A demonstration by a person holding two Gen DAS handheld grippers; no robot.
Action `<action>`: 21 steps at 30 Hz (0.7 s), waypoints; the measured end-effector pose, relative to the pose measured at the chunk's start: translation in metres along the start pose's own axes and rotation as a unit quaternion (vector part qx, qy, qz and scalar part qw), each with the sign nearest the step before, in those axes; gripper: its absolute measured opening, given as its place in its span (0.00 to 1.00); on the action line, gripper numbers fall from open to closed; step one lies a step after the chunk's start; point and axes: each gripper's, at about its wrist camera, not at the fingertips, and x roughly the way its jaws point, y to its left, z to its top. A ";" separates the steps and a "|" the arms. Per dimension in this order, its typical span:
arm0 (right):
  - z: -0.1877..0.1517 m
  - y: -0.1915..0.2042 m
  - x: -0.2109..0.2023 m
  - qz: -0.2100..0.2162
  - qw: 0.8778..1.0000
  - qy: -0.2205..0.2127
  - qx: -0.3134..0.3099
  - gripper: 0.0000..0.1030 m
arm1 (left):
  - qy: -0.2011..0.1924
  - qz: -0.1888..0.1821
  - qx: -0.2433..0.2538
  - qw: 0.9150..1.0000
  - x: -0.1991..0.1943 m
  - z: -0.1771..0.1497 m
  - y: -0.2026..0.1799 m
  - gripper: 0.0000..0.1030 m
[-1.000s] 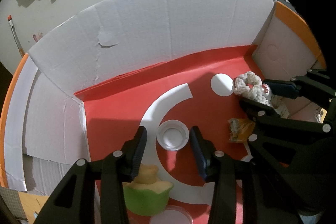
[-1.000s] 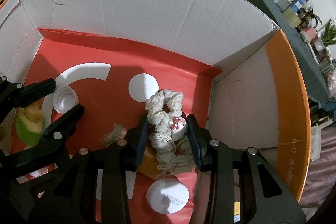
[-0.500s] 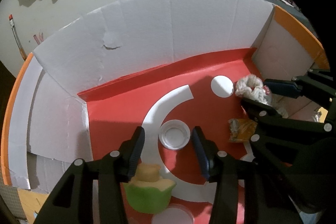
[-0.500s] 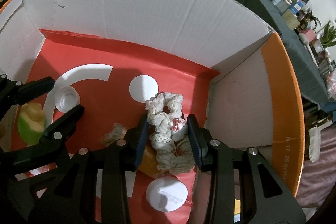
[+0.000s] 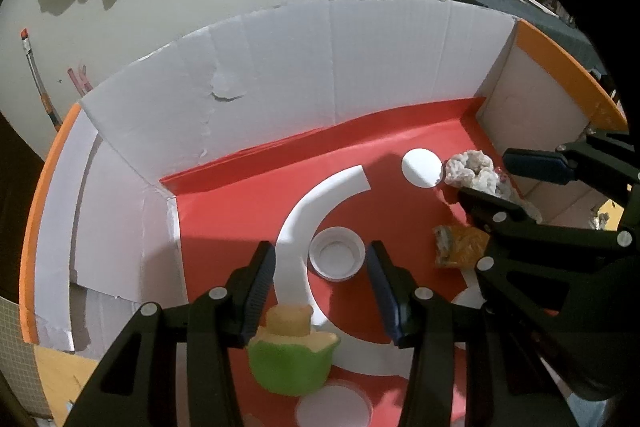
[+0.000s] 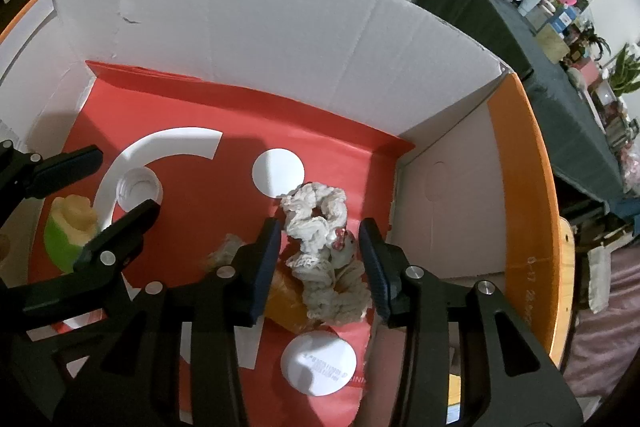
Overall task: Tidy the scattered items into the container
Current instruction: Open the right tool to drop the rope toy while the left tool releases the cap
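Both sets of fingers stand parted, gripping nothing: right gripper (image 6: 320, 255), its jaws just widened, straddles the white scrunchie (image 6: 320, 223) lying loose on the cardboard box (image 6: 260, 39) floor; left gripper (image 5: 322, 291) brackets the white cap (image 5: 338, 259). I judge both items delivered and released.

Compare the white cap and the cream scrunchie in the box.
The cap is a hard, smooth white ring lying open side up; the scrunchie is soft, ruffled cream fabric. The cap lies alone on the red floor; the scrunchie sits in a pile with a small charm and other fabric. The cap is near the box's middle; the scrunchie is by the right wall. Both are ring-shaped and pale.
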 end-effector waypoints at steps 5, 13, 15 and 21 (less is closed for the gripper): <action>0.000 0.000 -0.006 0.001 1.000 -0.005 0.000 0.38 | -0.006 0.001 -0.001 1.000 0.004 -0.002 -0.013 0.49; -0.004 0.002 -0.025 -0.005 1.000 -0.021 0.000 0.42 | -0.022 0.004 -0.004 1.000 -0.024 -0.033 0.017 0.49; -0.005 0.001 -0.030 -0.007 1.000 -0.025 0.001 0.44 | -0.026 0.006 -0.005 1.000 -0.027 -0.035 0.017 0.49; -0.012 -0.001 -0.053 -0.050 0.997 -0.056 0.002 0.69 | -0.041 0.007 -0.009 0.999 -0.060 -0.020 0.020 0.53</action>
